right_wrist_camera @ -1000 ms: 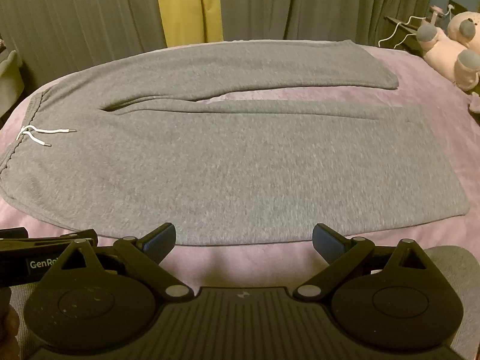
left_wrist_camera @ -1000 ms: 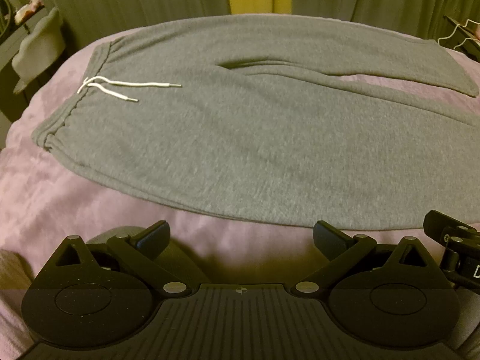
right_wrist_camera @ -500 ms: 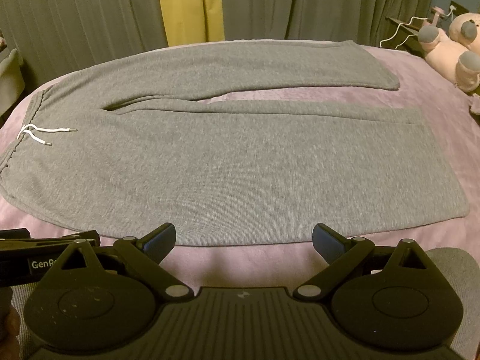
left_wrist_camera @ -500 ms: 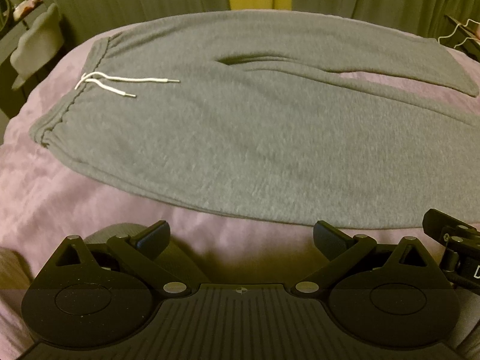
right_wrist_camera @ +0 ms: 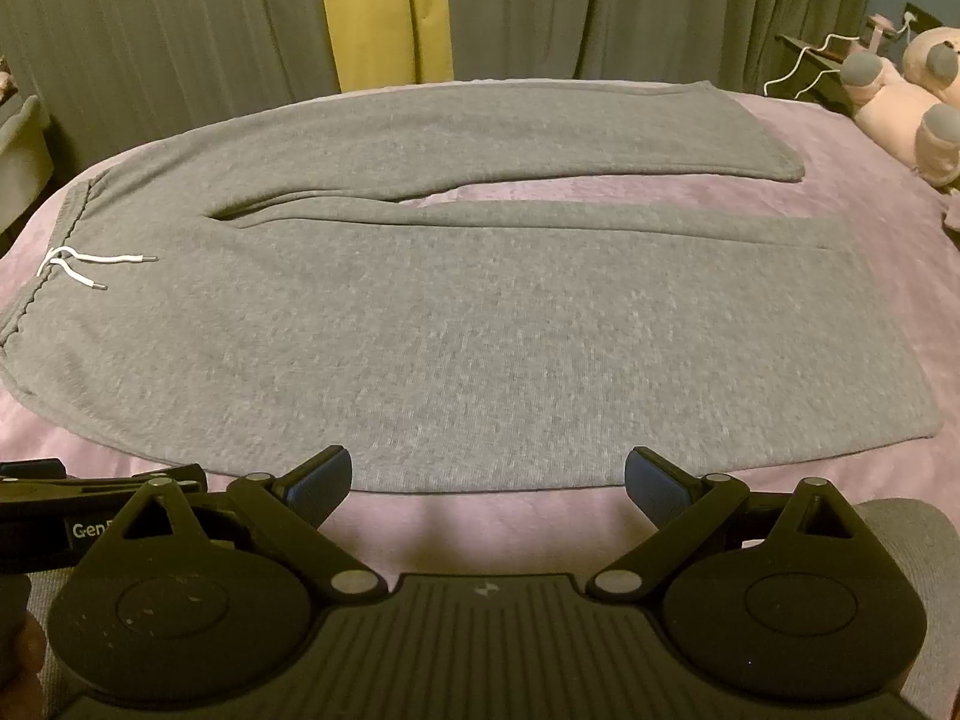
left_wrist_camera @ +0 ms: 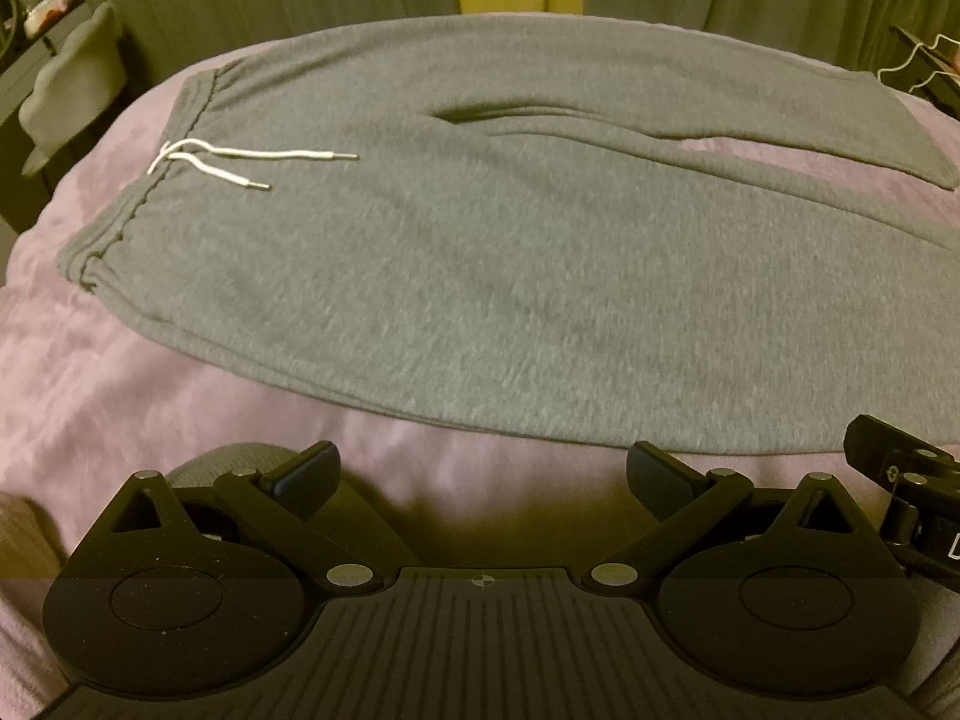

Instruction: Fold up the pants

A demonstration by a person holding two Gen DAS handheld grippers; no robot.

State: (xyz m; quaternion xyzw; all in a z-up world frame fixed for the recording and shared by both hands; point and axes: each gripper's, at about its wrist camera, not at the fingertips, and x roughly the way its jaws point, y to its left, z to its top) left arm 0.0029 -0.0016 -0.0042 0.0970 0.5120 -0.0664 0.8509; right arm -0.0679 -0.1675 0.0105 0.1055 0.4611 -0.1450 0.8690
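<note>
pants lie flat across the bed, no fold yet; left gripper and right gripper both spread wide, holding nothing.

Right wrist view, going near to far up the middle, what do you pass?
Open right gripper → strip of pink fleece blanket → near leg of grey sweatpants → far leg → yellow curtain panel.

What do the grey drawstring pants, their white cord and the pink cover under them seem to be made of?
Grey drawstring pants: heathered knit, likely cotton-blend fleece; matte, speckled surface. White cord: looks like woven cotton, with shiny tips, possibly metal. Pink cover: soft plush or velour, judging by its uneven sheen.
</note>
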